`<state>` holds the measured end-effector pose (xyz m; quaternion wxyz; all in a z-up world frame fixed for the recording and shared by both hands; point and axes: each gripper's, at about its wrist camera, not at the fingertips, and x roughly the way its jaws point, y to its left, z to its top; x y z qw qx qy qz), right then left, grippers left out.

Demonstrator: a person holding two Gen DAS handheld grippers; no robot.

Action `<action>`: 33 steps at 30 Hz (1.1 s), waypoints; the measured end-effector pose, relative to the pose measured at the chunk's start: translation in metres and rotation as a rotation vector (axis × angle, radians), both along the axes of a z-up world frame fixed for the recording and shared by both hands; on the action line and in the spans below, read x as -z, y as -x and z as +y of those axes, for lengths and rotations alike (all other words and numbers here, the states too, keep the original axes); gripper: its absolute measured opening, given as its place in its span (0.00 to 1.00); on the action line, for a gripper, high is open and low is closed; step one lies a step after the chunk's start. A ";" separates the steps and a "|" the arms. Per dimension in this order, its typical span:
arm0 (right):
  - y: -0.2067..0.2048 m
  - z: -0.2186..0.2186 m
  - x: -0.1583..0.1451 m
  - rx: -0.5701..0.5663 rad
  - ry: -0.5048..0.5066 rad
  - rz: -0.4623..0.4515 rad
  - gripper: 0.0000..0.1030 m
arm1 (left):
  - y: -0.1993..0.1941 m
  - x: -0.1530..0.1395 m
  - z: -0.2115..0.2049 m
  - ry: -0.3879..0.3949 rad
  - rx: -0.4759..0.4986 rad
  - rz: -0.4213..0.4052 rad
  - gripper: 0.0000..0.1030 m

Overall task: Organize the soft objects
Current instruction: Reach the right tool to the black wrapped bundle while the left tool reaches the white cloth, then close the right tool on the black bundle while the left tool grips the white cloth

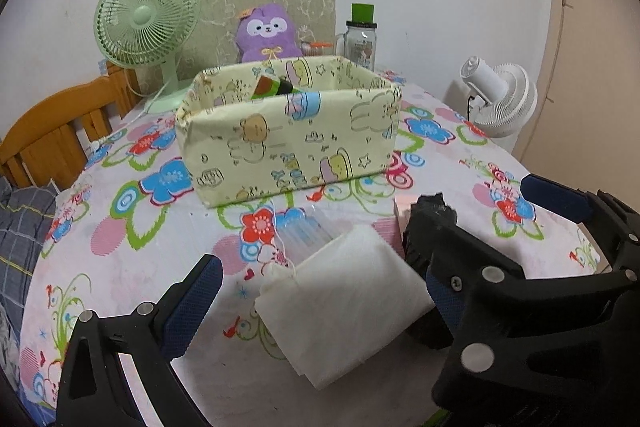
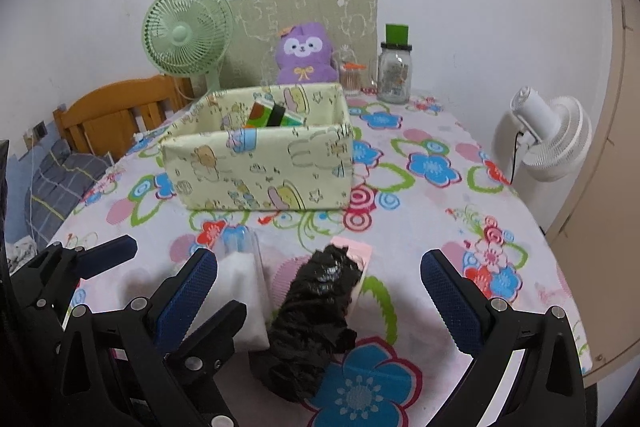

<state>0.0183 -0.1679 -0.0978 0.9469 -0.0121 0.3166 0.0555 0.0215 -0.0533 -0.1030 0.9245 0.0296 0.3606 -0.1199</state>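
I hold both grippers spread wide, left gripper [image 1: 320,307] around the white pad [image 1: 344,303], right gripper [image 2: 320,291] around the black bundle [image 2: 316,311], open tablecloth [image 2: 432,211] before the fabric box [image 2: 256,171].

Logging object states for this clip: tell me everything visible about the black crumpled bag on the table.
The black bag looks like thin glossy plastic, crumpled into a long lump. It lies on the floral tablecloth, its far end resting on a pink card, close beside the white pouch. It sits between the open fingers of the right claw, unheld.
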 end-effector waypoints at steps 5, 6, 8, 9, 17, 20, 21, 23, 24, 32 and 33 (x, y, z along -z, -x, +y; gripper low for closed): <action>-0.003 -0.003 0.013 0.003 -0.004 0.038 1.00 | -0.002 0.013 0.000 0.007 0.010 0.034 1.00; -0.004 -0.003 0.016 0.001 -0.004 0.047 1.00 | -0.003 0.015 0.000 0.006 0.010 0.041 1.00; -0.006 -0.003 0.021 0.000 -0.004 0.066 1.00 | -0.005 0.019 -0.001 -0.001 0.010 0.053 1.00; -0.009 -0.004 0.024 0.007 0.000 0.079 1.00 | -0.006 0.020 -0.001 -0.007 0.007 0.059 1.00; -0.022 -0.006 0.041 0.021 0.009 0.158 0.77 | -0.012 0.033 -0.008 -0.055 0.010 0.082 1.00; -0.027 -0.004 0.048 0.016 0.010 0.188 0.64 | -0.013 0.036 -0.011 -0.076 0.018 0.082 1.00; -0.028 -0.003 0.050 0.013 0.006 0.199 0.56 | -0.013 0.036 -0.011 -0.078 0.019 0.081 1.00; -0.030 -0.003 0.053 0.012 -0.004 0.218 0.46 | -0.013 0.036 -0.011 -0.075 0.023 0.081 0.94; -0.031 -0.003 0.053 0.014 -0.006 0.218 0.46 | -0.013 0.035 -0.011 -0.070 0.024 0.083 0.91; -0.031 0.001 0.045 0.010 0.005 0.184 0.45 | -0.010 0.026 -0.009 -0.069 0.029 0.072 0.54; -0.031 0.002 0.044 0.008 0.003 0.183 0.45 | -0.009 0.024 -0.010 -0.061 0.040 0.072 0.50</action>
